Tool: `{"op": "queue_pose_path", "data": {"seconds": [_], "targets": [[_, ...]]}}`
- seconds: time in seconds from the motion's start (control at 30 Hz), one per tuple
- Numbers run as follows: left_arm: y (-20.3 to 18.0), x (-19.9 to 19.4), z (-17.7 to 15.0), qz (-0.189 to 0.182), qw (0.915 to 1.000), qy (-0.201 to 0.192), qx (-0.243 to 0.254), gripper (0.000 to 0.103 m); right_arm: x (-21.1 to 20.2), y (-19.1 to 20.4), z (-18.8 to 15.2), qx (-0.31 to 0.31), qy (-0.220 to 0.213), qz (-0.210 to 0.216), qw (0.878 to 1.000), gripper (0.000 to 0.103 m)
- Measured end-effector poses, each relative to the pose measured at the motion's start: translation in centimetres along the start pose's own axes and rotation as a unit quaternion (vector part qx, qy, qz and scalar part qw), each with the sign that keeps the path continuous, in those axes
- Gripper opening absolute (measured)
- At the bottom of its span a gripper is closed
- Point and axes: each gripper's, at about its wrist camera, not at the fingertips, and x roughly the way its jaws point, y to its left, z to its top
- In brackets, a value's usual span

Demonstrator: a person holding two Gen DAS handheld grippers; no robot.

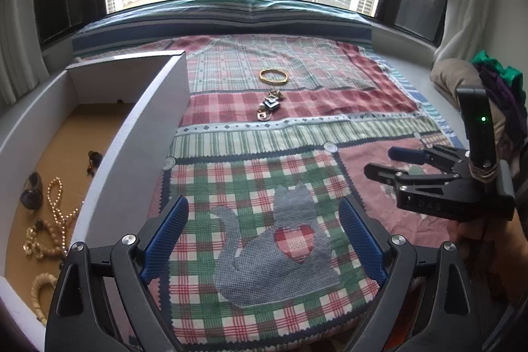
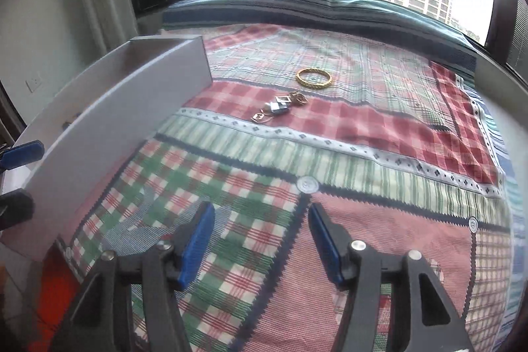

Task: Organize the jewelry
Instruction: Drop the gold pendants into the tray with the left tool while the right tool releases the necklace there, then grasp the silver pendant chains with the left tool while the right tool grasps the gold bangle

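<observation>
Patchwork quilt (image 1: 264,187) lies plain; box (image 1: 138,127) wall hides some jewelry.

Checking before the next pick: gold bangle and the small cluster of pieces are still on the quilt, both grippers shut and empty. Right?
Not quite. The bangle and cluster lie on the quilt, but the left wrist view shows the left gripper and right gripper open, both empty.

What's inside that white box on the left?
Inside the white box, on its brown floor: a pearl-like bead strand, gold chain pieces, a woven ring and small dark items. The near corner is hidden behind the left gripper.
</observation>
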Motion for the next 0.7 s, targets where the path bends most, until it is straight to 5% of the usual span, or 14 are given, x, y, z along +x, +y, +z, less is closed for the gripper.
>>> {"op": "queue_pose_path", "data": {"seconds": [0.27,0.7], "targets": [[-1.8,3.5,-0.4,0.035,0.9993,0.011,0.005,0.093,-0.7,-5.8,-4.5,0.061,-0.004,-0.049,0.997,0.06],[-0.9,6.6,-0.9,0.04,0.9989,0.023,-0.002,0.093,1.1,-5.4,-5.8,0.087,-0.005,-0.037,0.995,0.06]]}}
